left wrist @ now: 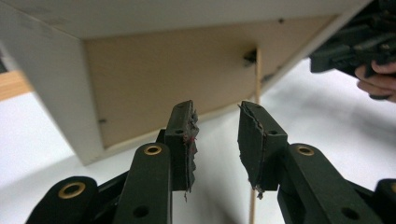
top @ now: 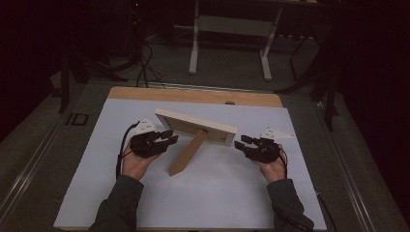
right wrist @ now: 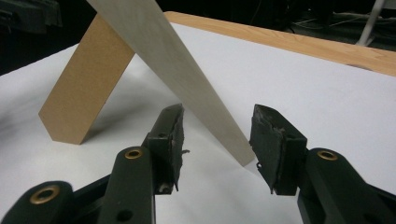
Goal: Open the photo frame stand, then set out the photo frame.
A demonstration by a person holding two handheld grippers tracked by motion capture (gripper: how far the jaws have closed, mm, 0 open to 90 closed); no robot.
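A pale wooden picture frame point(top: 193, 124) stands tilted on the white table top, propped by its brown easel leg point(top: 187, 153). My left gripper point(top: 169, 137) sits just off the frame's left end, jaws apart and holding nothing. In the left gripper view its jaws point(left wrist: 217, 135) point at the frame's brown backing point(left wrist: 163, 79), with the other gripper point(left wrist: 355, 46) beyond. My right gripper point(top: 240, 141) is at the frame's right end. In the right gripper view its jaws point(right wrist: 217, 140) stand wide, the frame's side edge point(right wrist: 187, 74) reaching down between them untouched, the leg point(right wrist: 86, 88) farther left.
A white sheet point(top: 217, 193) covers the table, with a bare wooden strip point(top: 193, 95) along the far edge. Beyond it stand a white table frame point(top: 229, 24) and cables on the dark floor. The person's sleeves come in from the bottom.
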